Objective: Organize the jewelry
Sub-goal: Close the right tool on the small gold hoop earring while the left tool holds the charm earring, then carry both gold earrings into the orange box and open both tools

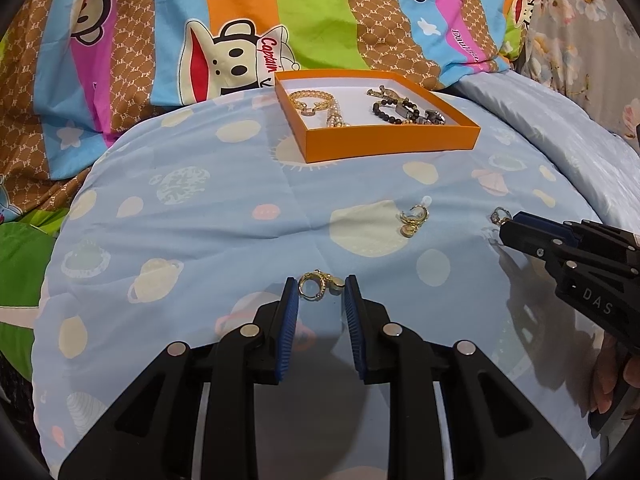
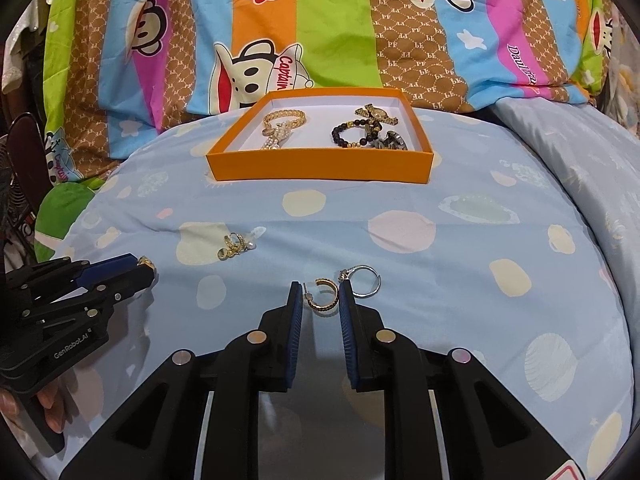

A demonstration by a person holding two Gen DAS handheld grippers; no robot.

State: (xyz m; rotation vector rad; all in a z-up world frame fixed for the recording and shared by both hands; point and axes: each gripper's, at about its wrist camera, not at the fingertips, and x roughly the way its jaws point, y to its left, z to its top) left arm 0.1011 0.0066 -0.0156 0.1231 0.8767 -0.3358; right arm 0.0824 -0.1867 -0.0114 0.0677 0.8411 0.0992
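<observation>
Fingertips of a hand [image 2: 48, 404] show only at the near left edge of the right wrist view, under the left gripper's body; the rest of the person is cut off. In the left wrist view the left gripper [image 1: 322, 286] has its jaws drawn close around a gold hoop earring [image 1: 320, 284] on the blue quilt [image 1: 200, 216]; the right pad touches its charm, the left pad sits just beside the ring, so a firm pinch cannot be told. The right gripper [image 2: 319, 294] likewise brackets an open gold hoop [image 2: 322, 300], jaws narrow, its pads at or just off the hoop's ends. A silver hoop [image 2: 366, 282] lies against the outside of its right finger, partly hidden behind the tip. Both tools slant down toward the quilt, side by side and well apart.

Between them, a little farther off, a small cluster of gold earrings [image 1: 414, 220] lies in the open; its pieces are too tangled to count. Bare quilt runs from there to the orange box [image 1: 392, 142], which stands at the far side with bracelets [image 2: 356, 132] heaped inside, its near wall hiding their lower parts. Behind it rises a striped monkey-print sheet [image 2: 328, 32].
</observation>
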